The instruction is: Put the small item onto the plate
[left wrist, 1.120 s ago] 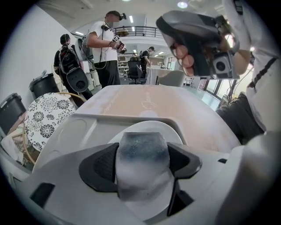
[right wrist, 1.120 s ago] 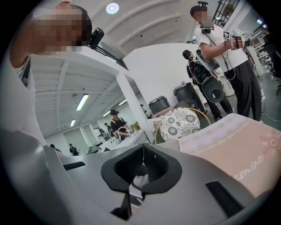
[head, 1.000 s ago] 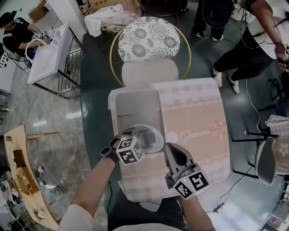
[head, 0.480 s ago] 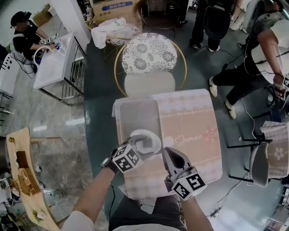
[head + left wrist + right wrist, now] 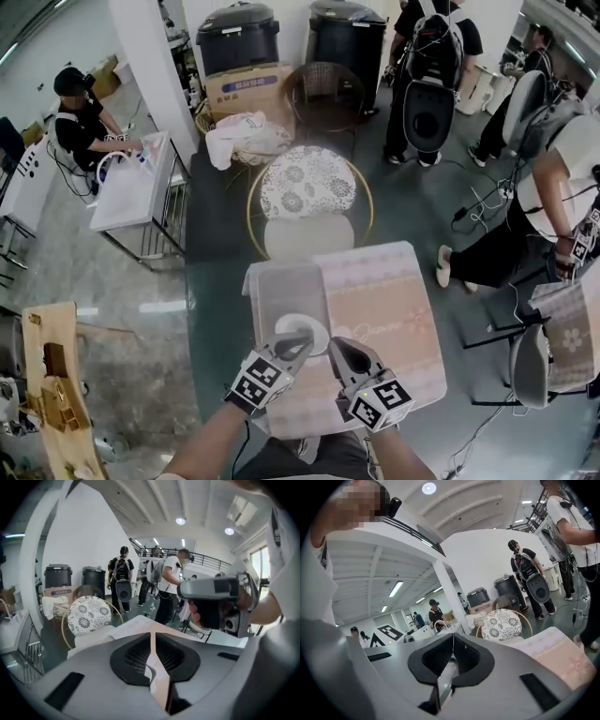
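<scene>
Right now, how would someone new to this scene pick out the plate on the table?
Find the pink-clothed table in front of the person. On its left side lies a grey rectangular tray, and the plate sits at the tray's near end. It is the only round white thing on the table.

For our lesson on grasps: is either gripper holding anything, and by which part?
Nothing is held. The left gripper has its jaws closing with nothing between them. The right gripper has its jaws together and is empty.
</scene>
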